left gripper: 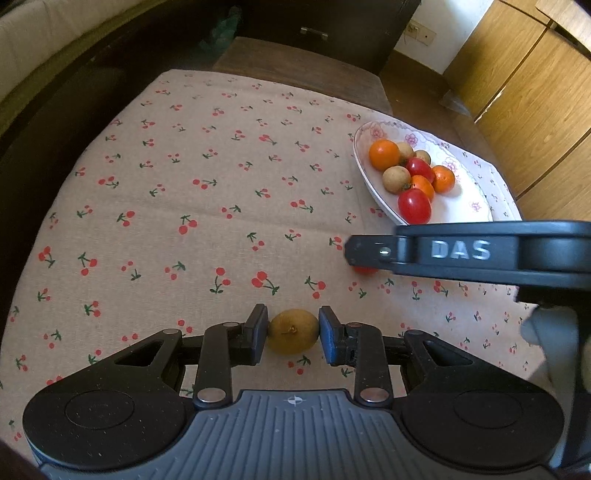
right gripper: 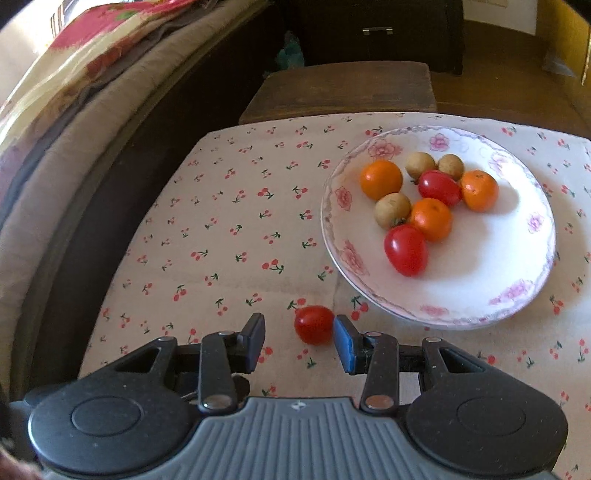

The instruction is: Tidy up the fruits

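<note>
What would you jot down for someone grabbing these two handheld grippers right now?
Left gripper: shut on a small round brownish-yellow fruit over the cherry-print tablecloth.
Right gripper: open around a loose red cherry tomato on the cloth; one pad is beside it, the other stands apart.
Done: the white floral-rimmed plate holds three small oranges, three brown fruits and two red tomatoes.
Left: probably carry the held fruit to the plate, then grip and move the tomato.

Cherry-print cloth (left gripper: 221, 184) covering the surface; dark wooden stool (right gripper: 347, 88) beyond its far edge; dark cabinet (left gripper: 325, 26) behind; light wooden cupboard doors (left gripper: 524, 85) at right; folded bedding (right gripper: 74, 92) at left
</note>
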A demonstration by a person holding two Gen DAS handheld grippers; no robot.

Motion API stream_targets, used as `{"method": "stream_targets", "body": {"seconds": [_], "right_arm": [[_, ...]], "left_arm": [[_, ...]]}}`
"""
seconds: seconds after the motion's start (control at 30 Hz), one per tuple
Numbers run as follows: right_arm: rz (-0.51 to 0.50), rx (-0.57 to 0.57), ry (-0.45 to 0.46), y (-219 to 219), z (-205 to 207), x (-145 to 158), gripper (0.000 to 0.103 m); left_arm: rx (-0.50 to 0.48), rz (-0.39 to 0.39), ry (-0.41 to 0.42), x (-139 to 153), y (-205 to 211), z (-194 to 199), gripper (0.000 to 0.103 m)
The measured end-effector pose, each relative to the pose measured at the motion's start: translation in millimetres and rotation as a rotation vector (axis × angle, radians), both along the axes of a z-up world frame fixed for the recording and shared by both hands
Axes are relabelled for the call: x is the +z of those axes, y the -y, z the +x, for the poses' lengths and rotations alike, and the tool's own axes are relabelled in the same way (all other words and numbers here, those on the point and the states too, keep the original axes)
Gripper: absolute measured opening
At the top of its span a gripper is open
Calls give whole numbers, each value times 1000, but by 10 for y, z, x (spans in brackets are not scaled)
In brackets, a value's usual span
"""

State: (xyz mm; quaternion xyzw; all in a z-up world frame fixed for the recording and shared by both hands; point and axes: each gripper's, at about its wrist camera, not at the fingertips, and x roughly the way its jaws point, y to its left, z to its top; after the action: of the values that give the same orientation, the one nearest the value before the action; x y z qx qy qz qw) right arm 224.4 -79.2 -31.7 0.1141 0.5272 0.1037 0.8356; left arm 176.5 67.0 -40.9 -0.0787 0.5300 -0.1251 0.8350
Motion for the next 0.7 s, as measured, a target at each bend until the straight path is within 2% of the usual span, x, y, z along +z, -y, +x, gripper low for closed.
{"method": "stream_targets", "body": {"seconds": [0.13,0.23,0.37,0.57,0.7], "right_arm": [[-91,35,-5,-129,51,-58,42],[-127,36,-18,-123,62,-142,37],[-133,36,-9,-78,58,-142,29],[-130,57,1,-39,-45,-87,29],[-178,98,25,51,-287,16,29]], "left_arm": [[1,-11,-3,-6,-24,13,41],[1,-13,-5,-10,-21,18,40],[-6,-4,-2,-6,-11,10,40],[-8,11,0,-1,9,-3,39],[-5,4,-4,-1,0,0,38]]}}
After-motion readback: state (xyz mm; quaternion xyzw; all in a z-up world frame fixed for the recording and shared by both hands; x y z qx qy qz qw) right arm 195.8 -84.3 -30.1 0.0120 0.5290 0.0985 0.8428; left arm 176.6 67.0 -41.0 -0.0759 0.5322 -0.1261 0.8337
